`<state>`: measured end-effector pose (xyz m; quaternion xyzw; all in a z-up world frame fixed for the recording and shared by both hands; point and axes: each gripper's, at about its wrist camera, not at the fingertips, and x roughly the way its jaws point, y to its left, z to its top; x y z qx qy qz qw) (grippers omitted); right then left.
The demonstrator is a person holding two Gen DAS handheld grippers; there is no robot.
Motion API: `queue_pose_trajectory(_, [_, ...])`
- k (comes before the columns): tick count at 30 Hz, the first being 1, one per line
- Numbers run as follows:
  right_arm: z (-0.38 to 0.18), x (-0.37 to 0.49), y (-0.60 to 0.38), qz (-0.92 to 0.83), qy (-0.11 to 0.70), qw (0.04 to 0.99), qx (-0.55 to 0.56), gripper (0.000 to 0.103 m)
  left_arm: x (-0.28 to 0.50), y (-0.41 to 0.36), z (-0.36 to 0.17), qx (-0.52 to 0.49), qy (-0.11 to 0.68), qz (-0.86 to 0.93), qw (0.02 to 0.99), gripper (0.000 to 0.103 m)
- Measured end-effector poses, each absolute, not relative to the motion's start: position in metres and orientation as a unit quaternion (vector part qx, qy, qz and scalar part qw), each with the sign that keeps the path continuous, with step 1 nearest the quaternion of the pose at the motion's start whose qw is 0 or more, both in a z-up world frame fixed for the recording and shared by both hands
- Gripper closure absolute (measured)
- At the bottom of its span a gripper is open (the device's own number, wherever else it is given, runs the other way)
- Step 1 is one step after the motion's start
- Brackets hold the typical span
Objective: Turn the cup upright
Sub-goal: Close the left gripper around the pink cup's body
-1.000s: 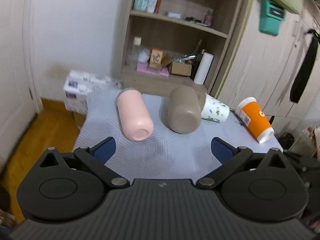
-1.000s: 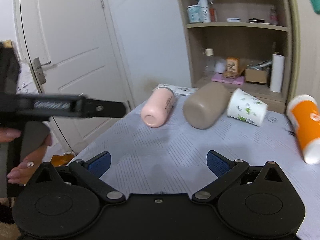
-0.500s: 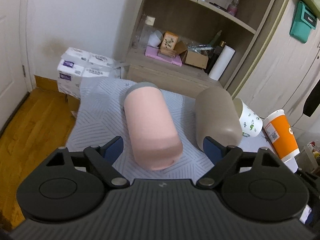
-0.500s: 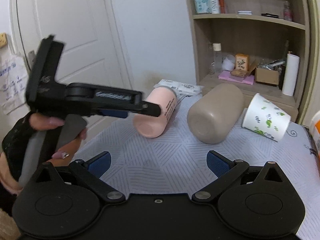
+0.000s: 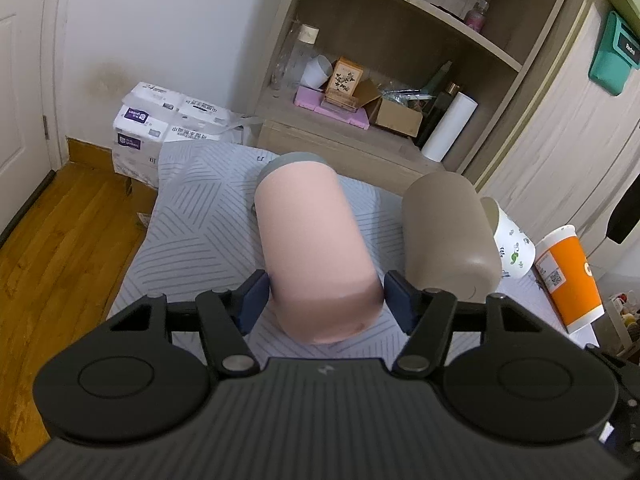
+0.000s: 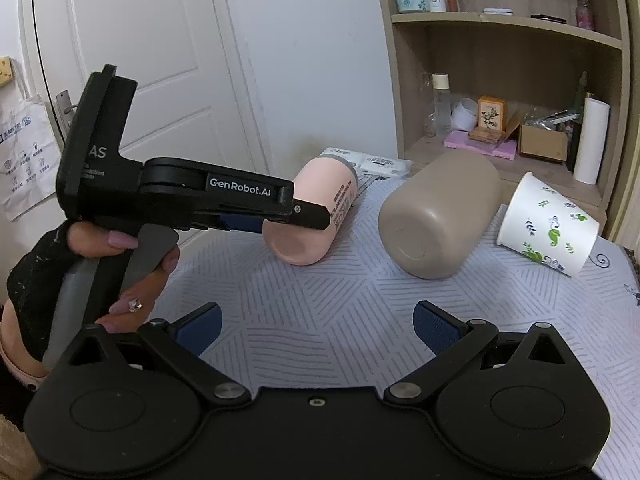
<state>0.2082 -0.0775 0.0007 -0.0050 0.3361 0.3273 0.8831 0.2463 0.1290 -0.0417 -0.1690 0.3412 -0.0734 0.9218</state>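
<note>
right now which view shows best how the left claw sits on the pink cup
The left wrist view: the pink cylindrical cup lies between the left claw pads, one at each side near its base. The right wrist view shows it side-on, one finger crossing the cup and hiding the contact.

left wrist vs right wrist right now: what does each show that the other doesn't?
Only the left wrist view shows the orange cup lying at the table's right edge, and the left gripper with its jaws pressed against both sides of the pink cup.

Only the right wrist view shows the hand gripping that tool from the side, and the right gripper open over bare cloth.

Both show the pink cup, the taupe cup and the leaf-print paper cup, all lying down.
</note>
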Motion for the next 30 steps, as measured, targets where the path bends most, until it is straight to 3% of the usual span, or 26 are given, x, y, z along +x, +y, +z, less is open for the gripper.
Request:
queue_pose_trajectory(17, [-0.013,0.206,-0.082,0.368,0.377,0.85,0.03,0.0,0.192,0.123,-0.036,-0.228,0.394,-0.128,0.881,0.042])
queue_pose_trajectory(30, [-0.02,0.185,-0.104,0.385,0.385,0.837,0.057,0.0,0.14,0.078,-0.03,-0.212,0.397,-0.156,0.879,0.042])
